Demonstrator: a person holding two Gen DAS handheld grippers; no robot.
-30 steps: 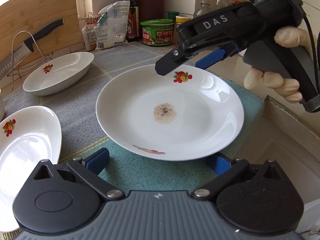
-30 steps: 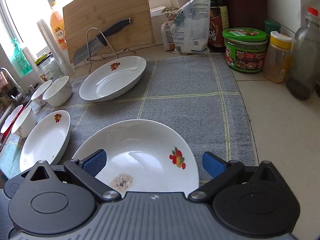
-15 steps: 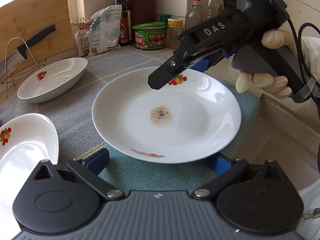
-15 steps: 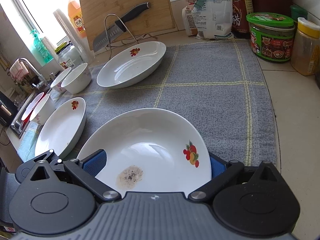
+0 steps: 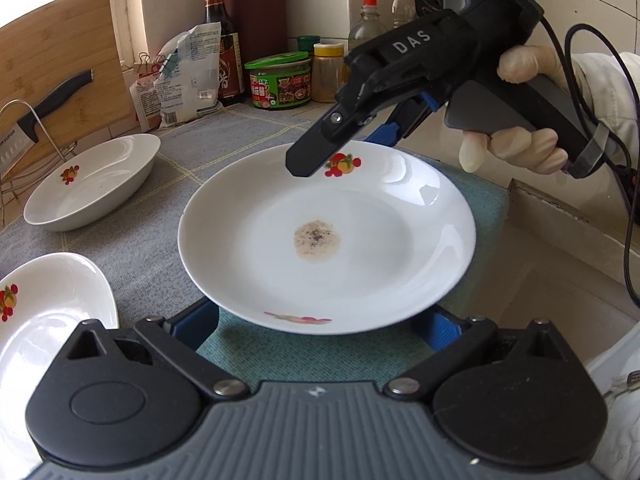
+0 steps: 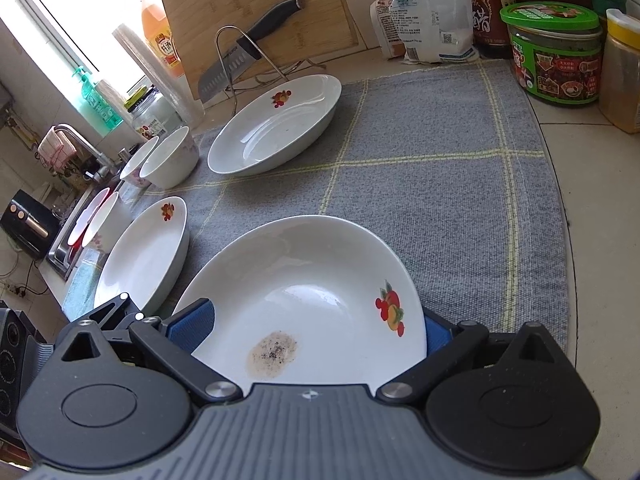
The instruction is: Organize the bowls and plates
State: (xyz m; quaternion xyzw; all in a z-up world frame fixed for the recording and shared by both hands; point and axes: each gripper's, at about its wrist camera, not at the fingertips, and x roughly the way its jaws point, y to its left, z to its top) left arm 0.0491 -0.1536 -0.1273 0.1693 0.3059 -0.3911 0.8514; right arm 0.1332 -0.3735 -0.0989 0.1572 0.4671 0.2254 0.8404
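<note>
With my right gripper (image 5: 352, 148) clamped on the stained plate's (image 5: 328, 236) 12 o'clock rim & left gripper (image 5: 320, 324) wide apart underneath, next I'd stack it on the plate (image 6: 144, 260) at 9 o'clock.

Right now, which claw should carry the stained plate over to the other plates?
The right claw. It pinches the stained plate by its far rim, so it can simply carry it. The left claw is open, fingers spread wide at the near edge, gripping nothing.
</note>
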